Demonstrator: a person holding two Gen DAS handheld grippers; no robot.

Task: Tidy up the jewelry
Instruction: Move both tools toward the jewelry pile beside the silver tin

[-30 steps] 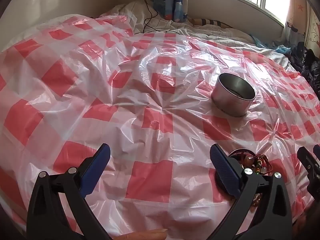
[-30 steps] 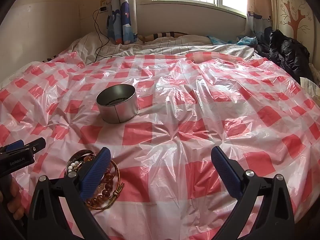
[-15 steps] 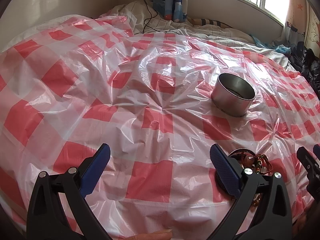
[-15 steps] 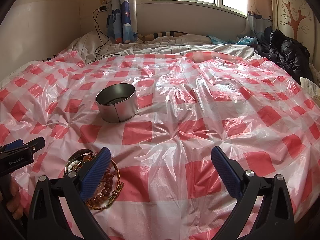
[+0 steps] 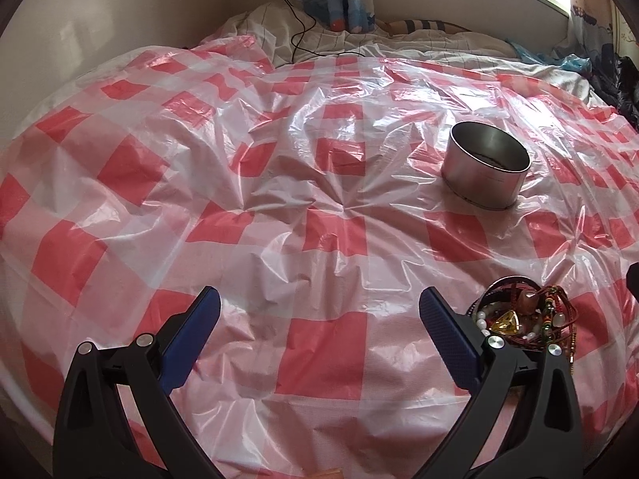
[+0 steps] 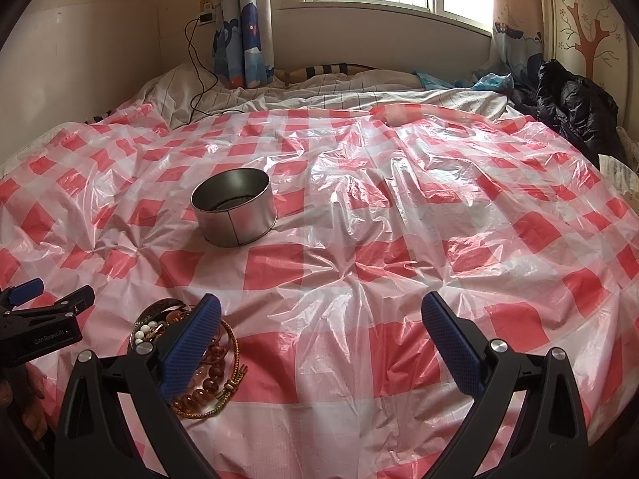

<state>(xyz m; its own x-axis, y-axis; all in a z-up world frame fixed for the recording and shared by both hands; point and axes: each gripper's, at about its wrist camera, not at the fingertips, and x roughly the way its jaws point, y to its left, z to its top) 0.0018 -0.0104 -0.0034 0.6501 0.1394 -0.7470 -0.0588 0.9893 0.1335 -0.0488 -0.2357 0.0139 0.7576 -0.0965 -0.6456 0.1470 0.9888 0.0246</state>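
Shiny plastic sheet, bare metal tin, glassy beads.

Red-white check cover (image 6: 359, 263) = thin plastic film, v. glossy, crinkled, catches window glare all over. Tin (image 6: 235, 211) at 11 o'clock of the right gripper (image 6: 319, 331): brushed metal, dull-satin outside w/ a visible seam, darker inside. Jewelry pile (image 5: 523, 319) at 3 o'clock of the left gripper (image 5: 319, 319): smooth amber beads, glassy & translucent; white pearly beads; a faceted yellow stone; braided cord, matt. Gripper frames = black matt plastic w/ bright metal screw heads; pads (image 6: 191, 343) blue, rubbery, fine knurled texture. Bedding (image 6: 359, 92) at 12 o'clock: soft striped cloth, matt. Black jacket (image 6: 575, 99) at 2 o'clock: puffy, slight sheen.
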